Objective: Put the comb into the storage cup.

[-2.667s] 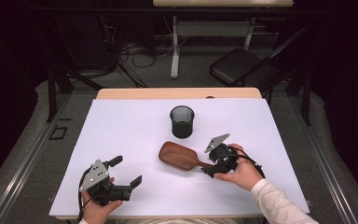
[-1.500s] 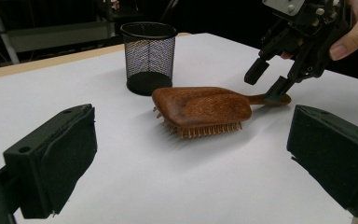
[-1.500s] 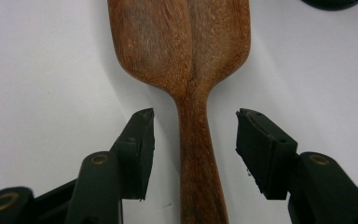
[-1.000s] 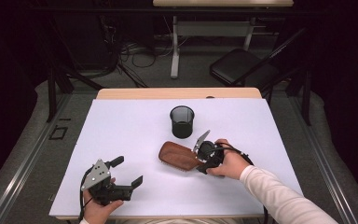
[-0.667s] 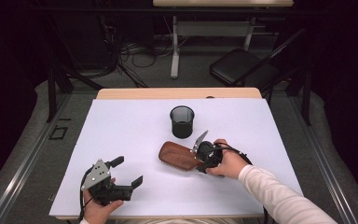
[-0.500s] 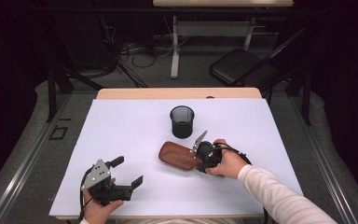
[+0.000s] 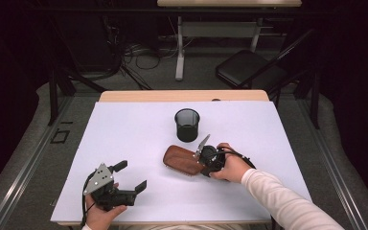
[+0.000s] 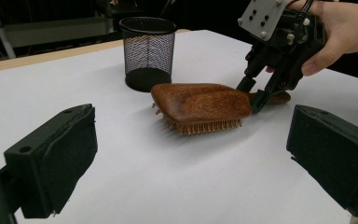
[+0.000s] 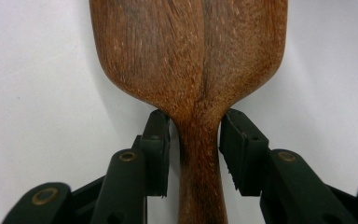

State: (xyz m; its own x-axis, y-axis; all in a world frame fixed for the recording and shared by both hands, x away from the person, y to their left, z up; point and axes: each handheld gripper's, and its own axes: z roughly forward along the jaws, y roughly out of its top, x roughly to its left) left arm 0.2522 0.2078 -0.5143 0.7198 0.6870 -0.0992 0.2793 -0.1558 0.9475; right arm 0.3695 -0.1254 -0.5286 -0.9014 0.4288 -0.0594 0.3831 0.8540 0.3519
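White sheeting covers my table, dark room and a black folding chair behind. My left gripper rests low near the front edge, jaws spread wide. Centre: black mesh cup, brown wooden paddle hairbrush bristles-down. My right gripper straddles its handle neck, jaws narrowed, slight gaps showing.

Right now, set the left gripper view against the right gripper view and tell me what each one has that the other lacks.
Left gripper view alone: the mesh cup, the brush's bristles facing down on the table, the person's right hand, and the open left tongs.

Right gripper view alone: a close look at the right tongs flanking the brush's narrow neck, pads near it; contact unclear.

Both: the wooden hairbrush and the white tabletop.
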